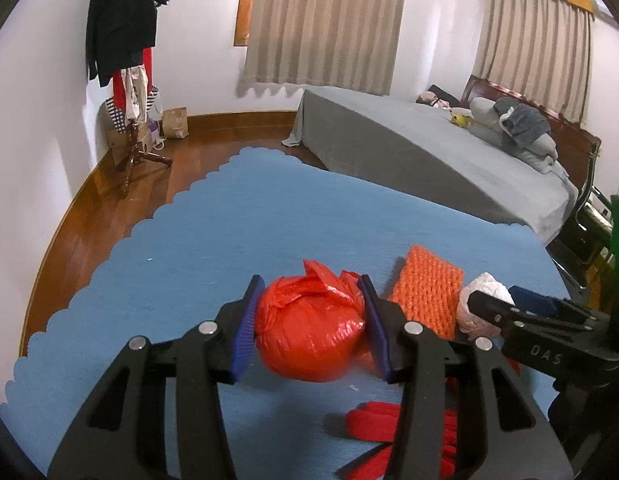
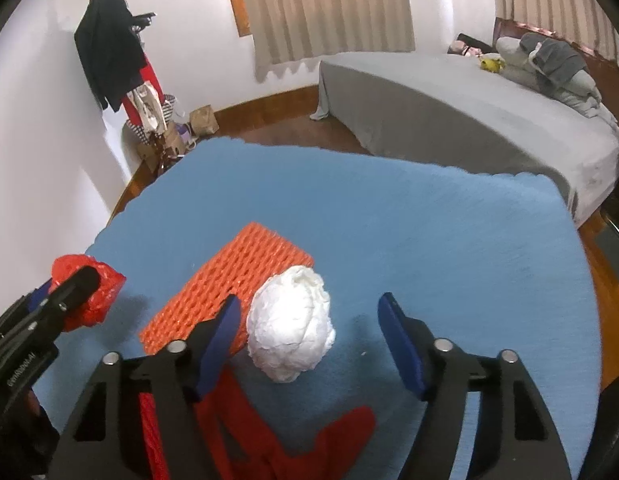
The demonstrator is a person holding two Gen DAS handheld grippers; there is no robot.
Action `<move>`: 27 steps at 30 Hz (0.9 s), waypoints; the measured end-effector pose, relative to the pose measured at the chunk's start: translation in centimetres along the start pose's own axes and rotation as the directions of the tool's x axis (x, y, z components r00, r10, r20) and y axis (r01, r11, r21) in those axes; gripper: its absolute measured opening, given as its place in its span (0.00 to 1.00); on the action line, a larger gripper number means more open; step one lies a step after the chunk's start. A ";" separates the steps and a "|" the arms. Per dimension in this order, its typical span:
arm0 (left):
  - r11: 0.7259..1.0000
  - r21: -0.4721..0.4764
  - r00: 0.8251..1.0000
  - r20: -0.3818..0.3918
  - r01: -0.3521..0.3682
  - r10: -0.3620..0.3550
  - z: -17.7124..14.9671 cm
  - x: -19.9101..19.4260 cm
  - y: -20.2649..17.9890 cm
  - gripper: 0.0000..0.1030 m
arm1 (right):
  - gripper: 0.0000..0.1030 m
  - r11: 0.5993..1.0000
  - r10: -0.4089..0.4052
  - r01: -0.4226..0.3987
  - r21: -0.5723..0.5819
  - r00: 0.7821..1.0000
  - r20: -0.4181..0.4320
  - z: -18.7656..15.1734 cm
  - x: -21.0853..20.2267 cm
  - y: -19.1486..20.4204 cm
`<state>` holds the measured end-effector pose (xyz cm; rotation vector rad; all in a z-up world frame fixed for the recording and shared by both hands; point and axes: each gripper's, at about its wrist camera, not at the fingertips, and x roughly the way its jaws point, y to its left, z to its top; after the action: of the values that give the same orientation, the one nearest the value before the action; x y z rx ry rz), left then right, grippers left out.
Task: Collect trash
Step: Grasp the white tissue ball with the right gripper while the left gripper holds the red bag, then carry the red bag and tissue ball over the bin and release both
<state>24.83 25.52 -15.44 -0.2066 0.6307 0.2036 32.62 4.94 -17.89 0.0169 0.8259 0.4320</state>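
A crumpled red plastic bag ball [image 1: 309,326] sits between the blue pads of my left gripper [image 1: 313,328], which is shut on it just above the blue cloth; it also shows in the right wrist view [image 2: 91,300]. An orange foam net [image 1: 427,296] lies to its right, and also shows in the right wrist view [image 2: 229,290]. A white crumpled paper ball [image 2: 291,338] lies on the cloth between the fingers of my open right gripper [image 2: 309,340], not touched; it also shows in the left wrist view [image 1: 483,304].
A blue cloth [image 2: 429,240] covers the table. A red glove [image 2: 293,440] lies at the near edge below my right gripper. A grey bed [image 1: 429,148] stands beyond at the right, a coat rack [image 1: 129,80] in the far left corner.
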 end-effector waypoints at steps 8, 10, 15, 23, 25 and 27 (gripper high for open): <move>1.000 -0.001 1.000 0.008 -0.001 0.001 0.1 -0.6 0.3 0.44 | 0.31 0.998 0.058 -0.058 0.001 0.998 -0.008 0.1 -0.8 0.2; 1.000 0.004 1.000 0.017 -0.002 0.002 0.2 -1.0 0.1 0.44 | 0.31 0.998 0.055 -0.055 0.004 0.998 0.014 0.3 -1.6 0.1; 1.000 0.016 0.999 0.040 0.004 -0.005 0.7 -2.4 -0.8 0.44 | 0.31 0.999 0.046 -0.046 -0.005 0.996 0.072 0.7 -4.2 -0.4; 0.998 0.052 0.996 0.074 0.042 -0.045 1.0 -5.6 -3.9 0.44 | 0.31 0.998 0.051 -0.055 0.021 0.988 0.145 0.0 -9.4 -2.3; 0.997 0.058 0.995 0.078 0.053 -0.058 1.0 -6.3 -4.6 0.44 | 0.31 0.998 0.050 -0.054 0.023 0.986 0.159 -0.1 -10.4 -2.6; 0.995 0.067 0.994 0.085 0.068 -0.074 0.9 -7.1 -5.3 0.44 | 0.31 0.998 0.045 -0.051 0.028 0.984 0.171 -0.7 -11.8 -3.2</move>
<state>21.07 19.74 -9.79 -0.1570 0.5414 0.1231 26.27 -2.60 -10.55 0.1029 0.6650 0.4558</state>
